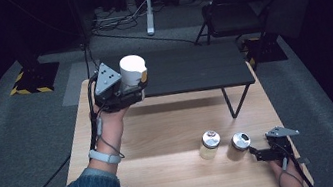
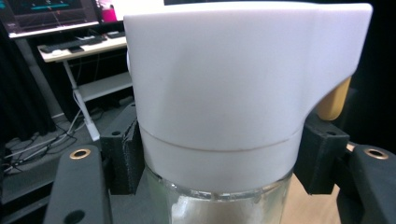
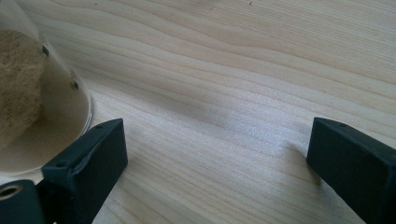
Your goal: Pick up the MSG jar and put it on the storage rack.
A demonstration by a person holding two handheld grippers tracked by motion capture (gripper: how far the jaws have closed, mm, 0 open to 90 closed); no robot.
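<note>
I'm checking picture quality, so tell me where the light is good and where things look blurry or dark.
High view: wooden table evenly lit, the floor around it falls to black. Left gripper view: white-capped jar close, bright and soft-edged, the background dim. Right gripper view: wood grain sharp, the nearby glass jar blurred, faint shadows beside the open jaws.

A recording lab or studio: black curtains surround a grey carpeted floor (image 1: 18, 127) strewn with cables (image 1: 115, 23), hazard-striped stand bases (image 1: 33, 79), a folding chair (image 1: 237, 9), and a desk with monitor (image 2: 46, 11) and keyboard (image 2: 70, 44) behind the wooden tabletop (image 1: 170, 128).
</note>
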